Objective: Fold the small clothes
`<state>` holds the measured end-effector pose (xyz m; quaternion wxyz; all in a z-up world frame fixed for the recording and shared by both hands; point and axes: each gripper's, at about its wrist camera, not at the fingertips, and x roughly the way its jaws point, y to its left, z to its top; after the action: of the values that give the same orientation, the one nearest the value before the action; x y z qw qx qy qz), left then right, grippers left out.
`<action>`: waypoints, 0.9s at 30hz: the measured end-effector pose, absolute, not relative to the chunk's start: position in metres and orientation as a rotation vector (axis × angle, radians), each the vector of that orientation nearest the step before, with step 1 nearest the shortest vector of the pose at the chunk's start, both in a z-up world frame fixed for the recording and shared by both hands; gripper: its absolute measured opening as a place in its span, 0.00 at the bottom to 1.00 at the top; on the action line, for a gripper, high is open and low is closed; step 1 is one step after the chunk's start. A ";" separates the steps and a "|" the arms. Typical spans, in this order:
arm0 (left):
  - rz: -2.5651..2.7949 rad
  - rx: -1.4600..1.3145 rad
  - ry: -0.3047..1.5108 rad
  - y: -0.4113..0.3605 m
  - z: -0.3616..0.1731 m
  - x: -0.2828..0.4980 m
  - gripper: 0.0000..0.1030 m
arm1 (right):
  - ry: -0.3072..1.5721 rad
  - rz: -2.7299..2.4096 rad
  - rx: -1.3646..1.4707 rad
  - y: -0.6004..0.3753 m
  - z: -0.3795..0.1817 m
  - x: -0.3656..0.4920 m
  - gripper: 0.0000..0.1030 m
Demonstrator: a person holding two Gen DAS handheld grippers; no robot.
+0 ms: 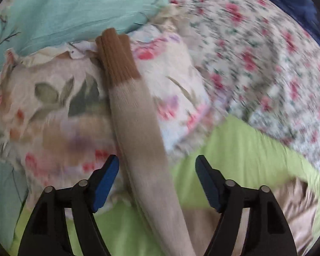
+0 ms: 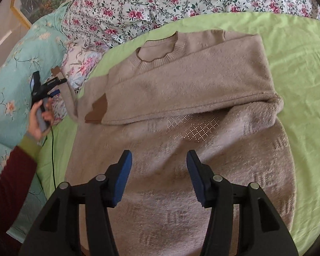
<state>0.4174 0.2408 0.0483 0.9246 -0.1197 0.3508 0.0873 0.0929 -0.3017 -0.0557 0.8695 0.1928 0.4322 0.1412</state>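
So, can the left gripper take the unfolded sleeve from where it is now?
Probably yes. The left gripper is open, and the sleeve runs between its fingers with nothing on top. The brown cuff lies farther ahead on the pillow.

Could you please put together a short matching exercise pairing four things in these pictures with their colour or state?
Things:
1. sheet
2. sleeve cuff
3. left gripper
4. folded sleeve

Descriptions:
A. dark brown ribbed knit
B. lime green
C. laid across the chest of the sweater
D. open, astride the outstretched sleeve

Pairs: 1-B, 2-A, 3-D, 4-C
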 end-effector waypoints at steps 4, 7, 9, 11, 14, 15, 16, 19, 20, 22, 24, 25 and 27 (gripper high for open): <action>0.165 -0.249 0.706 0.242 0.058 0.429 0.06 | 0.909 0.285 0.411 -0.306 -0.056 0.093 0.53; 0.136 -0.189 0.651 0.217 0.070 0.410 0.06 | 0.899 0.287 0.411 -0.308 -0.054 0.091 0.53; 0.072 -0.181 0.626 0.195 0.077 0.390 0.06 | 0.883 0.297 0.429 -0.309 -0.052 0.090 0.53; -0.001 -0.171 0.621 0.161 0.078 0.372 0.06 | 0.873 0.295 0.439 -0.310 -0.050 0.088 0.53; -0.109 -0.131 0.616 0.104 0.075 0.345 0.06 | 0.858 0.296 0.458 -0.312 -0.049 0.083 0.53; -0.141 -0.118 0.615 0.085 0.073 0.335 0.06 | 0.854 0.294 0.461 -0.314 -0.049 0.080 0.53; -0.176 -0.103 0.619 0.065 0.070 0.326 0.06 | 0.850 0.290 0.468 -0.317 -0.048 0.078 0.53; -0.275 -0.068 0.633 0.008 0.057 0.306 0.06 | 0.841 0.271 0.488 -0.328 -0.049 0.069 0.53; -0.307 -0.052 0.642 -0.013 0.051 0.303 0.06 | 0.841 0.260 0.496 -0.332 -0.051 0.066 0.53; -0.347 -0.023 0.657 -0.048 0.041 0.295 0.06 | 0.839 0.243 0.516 -0.340 -0.054 0.062 0.53; -0.385 0.004 0.669 -0.080 0.033 0.290 0.06 | 0.840 0.222 0.540 -0.348 -0.058 0.057 0.53; -0.413 0.019 0.677 -0.099 0.027 0.289 0.06 | 0.839 0.211 0.549 -0.352 -0.060 0.055 0.53; -0.454 0.050 0.696 -0.126 0.014 0.289 0.06 | 0.839 0.193 0.572 -0.359 -0.064 0.053 0.53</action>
<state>0.2895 -0.1263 0.0143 0.9146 0.0241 0.3383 -0.2204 0.0529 -0.3589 -0.0642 0.8695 0.2733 0.4010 0.0923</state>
